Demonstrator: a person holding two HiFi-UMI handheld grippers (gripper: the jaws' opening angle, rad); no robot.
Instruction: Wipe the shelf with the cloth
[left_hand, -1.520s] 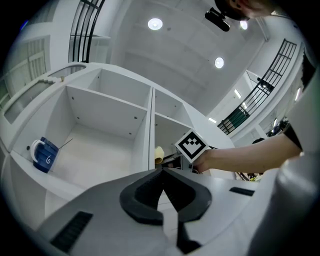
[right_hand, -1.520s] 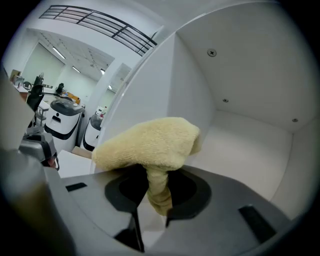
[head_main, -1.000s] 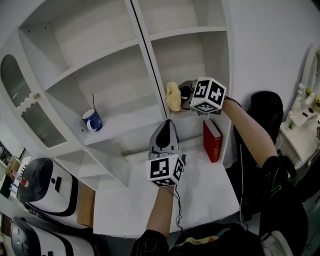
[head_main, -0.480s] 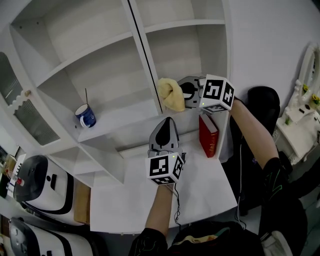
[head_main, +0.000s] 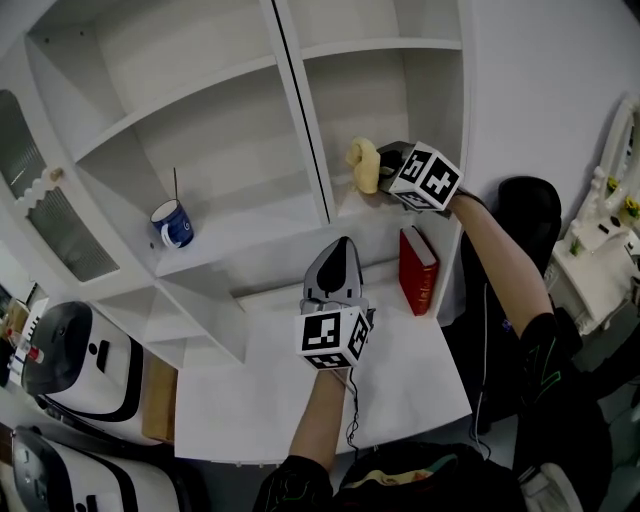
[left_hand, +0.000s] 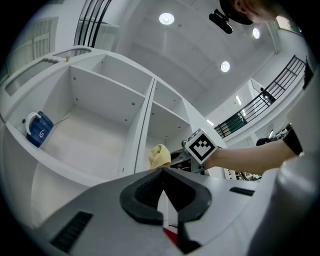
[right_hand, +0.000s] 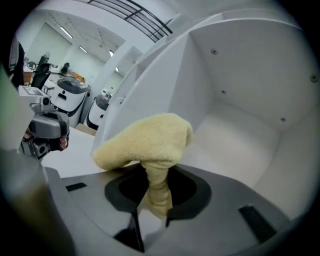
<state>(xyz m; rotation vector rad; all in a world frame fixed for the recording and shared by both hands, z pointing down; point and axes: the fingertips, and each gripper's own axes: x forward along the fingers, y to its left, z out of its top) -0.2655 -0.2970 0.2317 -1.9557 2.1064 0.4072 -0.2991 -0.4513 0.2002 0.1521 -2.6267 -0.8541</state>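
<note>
A yellow cloth (head_main: 365, 165) bunches out of my right gripper (head_main: 383, 168), which is shut on it at the front of the right-hand shelf (head_main: 372, 204) of the white unit. In the right gripper view the cloth (right_hand: 148, 143) hangs over the shelf board (right_hand: 235, 145), pinched between the jaws. My left gripper (head_main: 336, 258) is held low over the white tabletop (head_main: 300, 390), jaws shut with nothing in them. In the left gripper view the cloth (left_hand: 159, 156) and the right gripper's marker cube (left_hand: 201, 145) show ahead.
A blue mug (head_main: 173, 223) with a stick in it stands on the left-hand shelf. A red book (head_main: 419, 270) stands in the compartment below the cloth. White robot units (head_main: 75, 365) sit at lower left. A black chair (head_main: 531, 200) is at right.
My right gripper has carried the cloth up and to the right, deeper onto the right-hand shelf. The left gripper has stayed where it was.
</note>
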